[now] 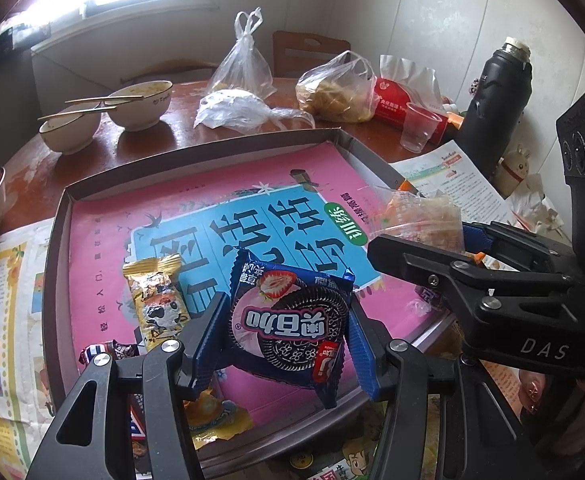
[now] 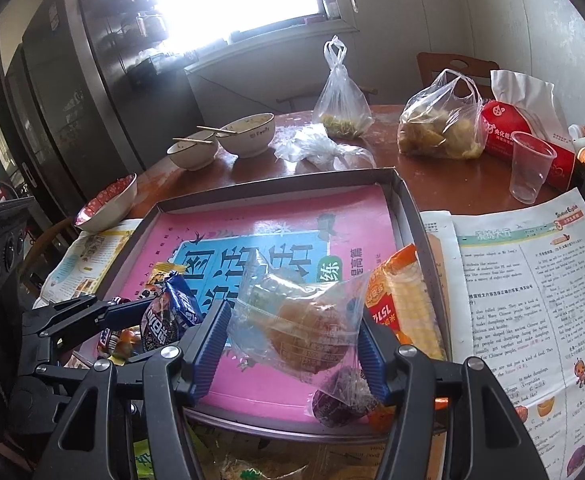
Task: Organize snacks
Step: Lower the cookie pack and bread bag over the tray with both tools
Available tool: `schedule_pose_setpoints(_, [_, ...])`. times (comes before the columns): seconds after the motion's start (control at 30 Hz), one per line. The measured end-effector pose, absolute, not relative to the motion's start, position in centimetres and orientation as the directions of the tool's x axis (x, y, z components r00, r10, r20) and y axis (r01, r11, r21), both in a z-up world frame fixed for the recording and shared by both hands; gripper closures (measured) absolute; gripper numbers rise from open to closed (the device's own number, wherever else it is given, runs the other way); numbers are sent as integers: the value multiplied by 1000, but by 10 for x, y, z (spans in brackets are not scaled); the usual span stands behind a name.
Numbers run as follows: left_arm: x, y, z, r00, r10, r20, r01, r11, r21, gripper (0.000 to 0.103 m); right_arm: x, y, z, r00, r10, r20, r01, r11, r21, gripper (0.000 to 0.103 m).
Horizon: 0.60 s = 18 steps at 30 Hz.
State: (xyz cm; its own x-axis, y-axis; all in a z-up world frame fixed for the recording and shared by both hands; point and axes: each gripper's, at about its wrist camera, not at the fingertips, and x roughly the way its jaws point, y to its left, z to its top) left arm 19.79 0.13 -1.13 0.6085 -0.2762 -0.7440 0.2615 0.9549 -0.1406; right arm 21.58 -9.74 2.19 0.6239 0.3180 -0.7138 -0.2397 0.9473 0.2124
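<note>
L gripper (image 1: pixel 288 336) holds a dark-blue cookie pack (image 1: pixel 292 320), strawberry pic and pink centre, w/ both blue fingers (image 1: pixel 208 344) pinching its side edges. The pack hangs tilted above the near part of the tray (image 1: pixel 58 240), a shallow dark-rimmed box lined w/ a pink and blue book cover. In the tray, just left of the pack, lies a gold candy wrapper (image 1: pixel 158 296) w/ a cow print; smaller wrapped sweets (image 1: pixel 108 350) sit by the near-left corner.

R gripper (image 2: pixel 292 344) pinches a clear-bagged round bun (image 2: pixel 304 332); its fingers (image 2: pixel 212 348) press the plastic on both sides. The bag is lifted over the tray's near-right part, and a dark purple lump (image 2: pixel 344 400) sags at its lower end. An orange snack pack (image 2: pixel 396 300) leans on the tray's right wall (image 2: pixel 420 224), just beside the bun bag. From the left wrist cam, the R gripper shows at right, clear bag in its fingers, above the tray's right edge.

Bench (image 1: pixel 164 136) is reddish wood, round. Behind the tray: two bowls (image 1: pixel 140 104) w/ chopsticks (image 1: pixel 104 99) across them, tied plastic bags (image 1: pixel 244 68), a bag of yellowish food (image 1: pixel 336 92), a red tissue pack (image 1: pixel 400 104), a clear plastic cup (image 1: pixel 418 126), a black flask (image 1: pixel 496 100). A red-patterned bowl (image 2: pixel 106 208) sits left of the tray. Printed sheets (image 2: pixel 532 280) lie under and around the tray.
</note>
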Motion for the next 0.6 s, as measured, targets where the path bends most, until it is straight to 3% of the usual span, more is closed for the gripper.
schedule_pose_setpoints(0.6, [199, 0, -17, 609, -243, -755, 254, 961, -105, 45, 220, -92, 9, 599, 319, -734, -240, 946, 216, 43])
